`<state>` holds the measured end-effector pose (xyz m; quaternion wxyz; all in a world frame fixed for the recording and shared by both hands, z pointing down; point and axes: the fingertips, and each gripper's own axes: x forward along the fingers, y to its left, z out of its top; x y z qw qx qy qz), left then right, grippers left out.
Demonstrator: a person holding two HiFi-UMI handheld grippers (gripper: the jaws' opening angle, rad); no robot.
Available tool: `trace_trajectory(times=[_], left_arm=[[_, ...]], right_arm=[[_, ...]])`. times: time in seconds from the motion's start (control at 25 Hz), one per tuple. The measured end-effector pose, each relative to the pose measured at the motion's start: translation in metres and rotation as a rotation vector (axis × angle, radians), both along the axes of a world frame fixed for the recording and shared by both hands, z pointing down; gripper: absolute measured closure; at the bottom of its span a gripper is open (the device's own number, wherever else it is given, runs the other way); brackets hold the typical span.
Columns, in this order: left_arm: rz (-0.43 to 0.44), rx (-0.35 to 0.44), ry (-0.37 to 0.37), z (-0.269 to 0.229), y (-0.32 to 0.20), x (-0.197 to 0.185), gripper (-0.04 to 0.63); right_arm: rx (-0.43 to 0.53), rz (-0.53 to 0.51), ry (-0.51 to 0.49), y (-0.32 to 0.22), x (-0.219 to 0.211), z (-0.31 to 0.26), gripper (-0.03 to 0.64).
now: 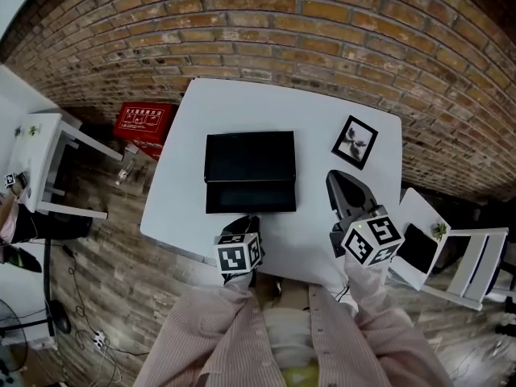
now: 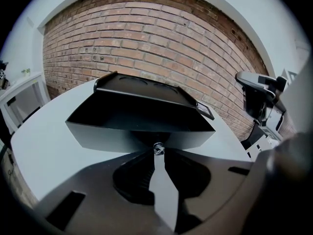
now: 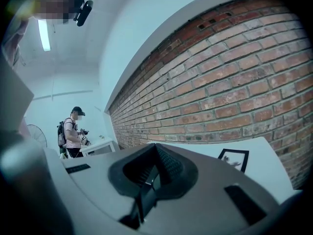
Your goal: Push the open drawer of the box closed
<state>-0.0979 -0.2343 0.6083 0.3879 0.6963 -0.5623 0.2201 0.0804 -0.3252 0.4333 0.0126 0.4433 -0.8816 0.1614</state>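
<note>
A black box [image 1: 250, 156] stands mid-table with its drawer [image 1: 250, 196] pulled out toward me. In the left gripper view the drawer's grey front [image 2: 107, 133] fills the middle, with a small metal knob [image 2: 158, 148] at its lower centre. My left gripper [image 1: 246, 220] is at the drawer front, and its fingertips close in on that knob [image 2: 157, 153]. Right of the box, my right gripper [image 1: 339, 180] hangs above the table, touching nothing. Its fingers [image 3: 155, 151] lie almost together with nothing between them.
A framed picture [image 1: 355, 141] lies on the white table [image 1: 185, 208] at the back right. A red box [image 1: 143, 121] sits on the floor to the left. White furniture stands at the left [image 1: 48, 160] and right [image 1: 459, 252]. A brick wall runs behind; a person [image 3: 73, 131] stands far off.
</note>
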Motion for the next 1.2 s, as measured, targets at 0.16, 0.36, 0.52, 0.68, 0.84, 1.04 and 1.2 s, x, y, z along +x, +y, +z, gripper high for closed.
trace_trajectory(times=[0.16, 0.36, 0.52, 0.68, 0.84, 1.04, 1.2], left_arm=[[0.006, 0.001, 0.000, 0.000, -0.005, 0.000, 0.535], [0.017, 0.004, 0.004, 0.000, -0.013, -0.001, 0.535], [0.022, 0.005, 0.004, 0.000, -0.019, -0.002, 0.535], [0.032, 0.008, 0.003, 0.001, -0.027, -0.002, 0.535], [0.036, 0.012, 0.001, 0.000, -0.034, -0.004, 0.535], [0.040, 0.011, 0.002, 0.002, -0.042, -0.006, 0.535], [0.044, 0.012, 0.003, 0.002, -0.049, -0.006, 0.535]], right_arm=[[-0.003, 0.013, 0.003, -0.001, 0.003, 0.001, 0.614], [-0.003, 0.030, 0.008, -0.003, 0.004, 0.000, 0.614], [-0.003, 0.040, 0.012, -0.005, 0.006, 0.000, 0.614], [-0.001, 0.057, 0.014, -0.007, 0.009, 0.000, 0.614], [-0.004, 0.074, 0.016, -0.009, 0.013, 0.001, 0.614], [-0.009, 0.091, 0.020, -0.011, 0.015, 0.002, 0.614], [-0.013, 0.098, 0.023, -0.013, 0.017, 0.004, 0.614]])
